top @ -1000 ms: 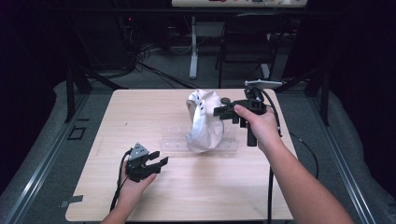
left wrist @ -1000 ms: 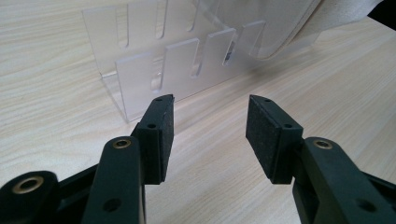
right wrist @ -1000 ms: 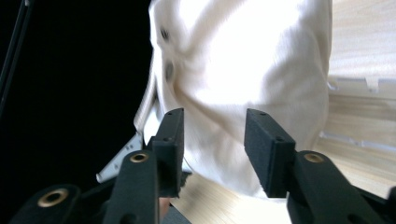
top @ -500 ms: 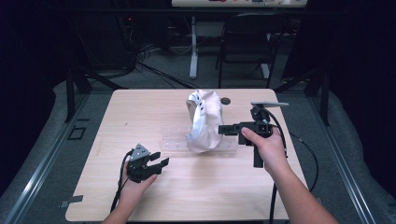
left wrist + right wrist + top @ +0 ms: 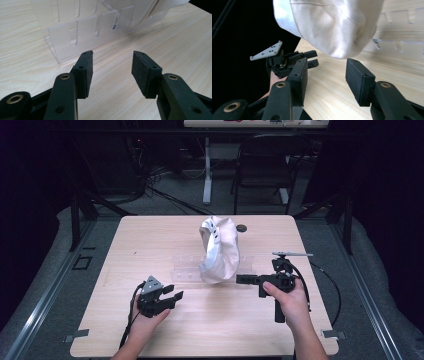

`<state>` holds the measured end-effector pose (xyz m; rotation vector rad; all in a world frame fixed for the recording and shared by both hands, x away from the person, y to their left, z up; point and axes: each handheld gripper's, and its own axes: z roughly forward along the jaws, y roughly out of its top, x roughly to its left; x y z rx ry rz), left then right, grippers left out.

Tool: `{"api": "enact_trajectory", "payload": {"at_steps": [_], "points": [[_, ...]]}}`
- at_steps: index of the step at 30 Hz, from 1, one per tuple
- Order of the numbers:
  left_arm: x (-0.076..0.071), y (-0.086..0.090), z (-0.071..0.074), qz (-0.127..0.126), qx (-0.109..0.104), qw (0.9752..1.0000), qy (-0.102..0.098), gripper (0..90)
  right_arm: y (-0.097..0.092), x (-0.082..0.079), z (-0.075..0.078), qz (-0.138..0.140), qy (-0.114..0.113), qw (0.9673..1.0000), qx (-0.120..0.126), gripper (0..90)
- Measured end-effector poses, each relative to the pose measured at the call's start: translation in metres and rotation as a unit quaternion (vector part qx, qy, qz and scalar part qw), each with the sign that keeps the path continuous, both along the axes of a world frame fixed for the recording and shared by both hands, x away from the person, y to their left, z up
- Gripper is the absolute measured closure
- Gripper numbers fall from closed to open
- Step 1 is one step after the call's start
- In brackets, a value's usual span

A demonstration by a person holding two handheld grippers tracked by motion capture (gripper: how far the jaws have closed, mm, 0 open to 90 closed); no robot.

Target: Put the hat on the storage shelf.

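step: cap (image 5: 220,249) set on clear rack (image 5: 186,268) | right hand-held gripper (image 5: 240,279) just opened, empty | left hand-held gripper (image 5: 172,295) open, empty | next: pull right clear

- The table (image 5: 150,235) has a pale wood-grain top, smooth with a soft sheen.
- The white cap (image 5: 219,251) on it is cloth with a slightly satiny look, creased and seamed; small eyelet holes show in its side.
- The clear rack (image 5: 82,30) under the cap is transparent plastic, glossy and smooth, with cut slots.
- The left gripper (image 5: 172,296), near the table's front edge, is matt black plastic with brass-coloured pivot bushings; its pads (image 5: 86,72) look finely rough, like rubber or foam.
- The right gripper (image 5: 240,279), beside the cap, has the same finish; the triangular plate on the left gripper looks like dull grey metal.
- Around the table the floor (image 5: 50,285) is grey, matt and carpet-like.
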<state>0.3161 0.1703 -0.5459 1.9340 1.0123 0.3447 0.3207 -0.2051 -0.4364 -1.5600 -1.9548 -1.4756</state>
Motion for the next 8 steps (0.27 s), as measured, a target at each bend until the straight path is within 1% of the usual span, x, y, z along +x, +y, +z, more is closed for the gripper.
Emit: {"api": "enact_trajectory", "payload": {"at_steps": [3, 5, 6, 7, 8], "points": [[-0.001, -0.005, 0.000, -0.004, 0.006, 1.0000, -0.005, 51.5, -0.006, -0.002, -0.006, -0.010, 0.000, 0.9999, 0.003, 51.7], [-0.002, -0.008, -0.001, -0.004, 0.011, 0.9999, -0.009, 49.5, -0.008, -0.001, -0.008, -0.008, 0.006, 0.9999, -0.007, 51.5], [-0.003, -0.010, 0.000, -0.002, 0.012, 0.9999, -0.004, 48.5, -0.011, -0.001, -0.009, -0.018, 0.004, 0.9998, -0.005, 51.3], [-0.002, -0.012, 0.000, -0.002, 0.018, 0.9998, -0.003, 47.4, -0.013, -0.002, -0.010, -0.025, 0.003, 0.9997, -0.004, 51.1], [-0.002, -0.015, 0.001, -0.004, 0.017, 0.9998, -0.007, 46.9, -0.015, -0.003, -0.011, -0.028, 0.004, 0.9996, -0.006, 51.0]]}}
